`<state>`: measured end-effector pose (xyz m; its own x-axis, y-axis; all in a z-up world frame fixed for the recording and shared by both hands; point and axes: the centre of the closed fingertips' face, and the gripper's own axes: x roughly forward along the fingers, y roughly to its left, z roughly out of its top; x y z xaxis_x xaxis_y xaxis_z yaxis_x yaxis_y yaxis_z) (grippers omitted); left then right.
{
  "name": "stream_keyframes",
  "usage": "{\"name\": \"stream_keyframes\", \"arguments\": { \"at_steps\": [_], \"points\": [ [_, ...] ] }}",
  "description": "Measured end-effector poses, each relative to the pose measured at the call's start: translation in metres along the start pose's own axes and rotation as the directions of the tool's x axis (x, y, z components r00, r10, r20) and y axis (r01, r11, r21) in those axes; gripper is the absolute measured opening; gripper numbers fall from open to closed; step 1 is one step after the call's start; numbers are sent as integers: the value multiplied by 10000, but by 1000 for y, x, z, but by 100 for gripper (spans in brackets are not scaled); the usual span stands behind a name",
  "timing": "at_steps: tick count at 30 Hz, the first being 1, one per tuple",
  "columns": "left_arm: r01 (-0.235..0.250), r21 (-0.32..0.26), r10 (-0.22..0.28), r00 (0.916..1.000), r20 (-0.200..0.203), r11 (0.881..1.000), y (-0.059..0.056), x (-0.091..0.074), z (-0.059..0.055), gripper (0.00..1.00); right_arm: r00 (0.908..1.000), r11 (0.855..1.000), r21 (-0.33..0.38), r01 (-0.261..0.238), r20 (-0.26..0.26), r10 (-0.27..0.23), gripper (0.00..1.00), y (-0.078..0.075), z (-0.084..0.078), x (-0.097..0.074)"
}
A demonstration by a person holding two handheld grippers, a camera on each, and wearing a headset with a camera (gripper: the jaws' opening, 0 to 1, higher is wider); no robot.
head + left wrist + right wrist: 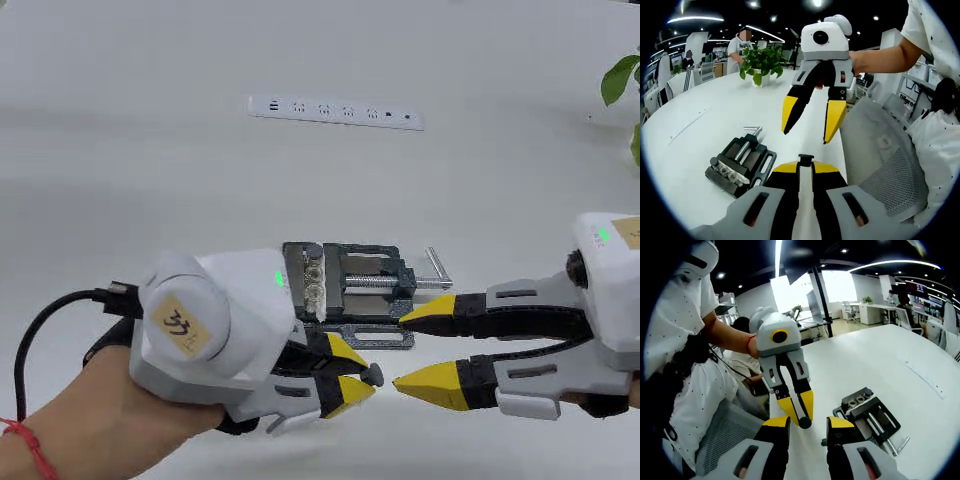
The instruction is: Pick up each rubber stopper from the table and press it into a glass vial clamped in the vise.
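Stopper transfer, apparently. The rubber stopper [373,375] is pinched at the tips of the nearly closed left gripper [352,378]. The right gripper [402,351] is spread wide (empty). Squaring above a vial [314,283] in the vise [385,268] is advised before pressing.

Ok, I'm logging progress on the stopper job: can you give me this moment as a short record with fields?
left gripper: shut on a rubber stopper, on the near side of the vise
right gripper: open, empty, tips facing the left gripper
vise: on the table, glass vials clamped in a row
vials: far-end one looks stoppered, the others open
beyond: power strip on the table
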<state>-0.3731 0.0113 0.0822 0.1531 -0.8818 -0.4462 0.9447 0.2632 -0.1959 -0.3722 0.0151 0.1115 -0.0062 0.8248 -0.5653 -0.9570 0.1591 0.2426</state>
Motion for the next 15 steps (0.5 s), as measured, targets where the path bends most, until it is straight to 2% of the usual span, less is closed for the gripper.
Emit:
{"name": "stream_keyframes", "arguments": {
  "at_steps": [10,15],
  "points": [
    [-44,70,41,9989,474,10000,-9,-7,16,5,9959,9968,-357,-711,-578,690,15,12,2,6],
    [-71,82,66,9982,602,9999,-11,-10,19,5,9936,9952,-443,-868,-768,832,12,14,1,6]
  ]
}}
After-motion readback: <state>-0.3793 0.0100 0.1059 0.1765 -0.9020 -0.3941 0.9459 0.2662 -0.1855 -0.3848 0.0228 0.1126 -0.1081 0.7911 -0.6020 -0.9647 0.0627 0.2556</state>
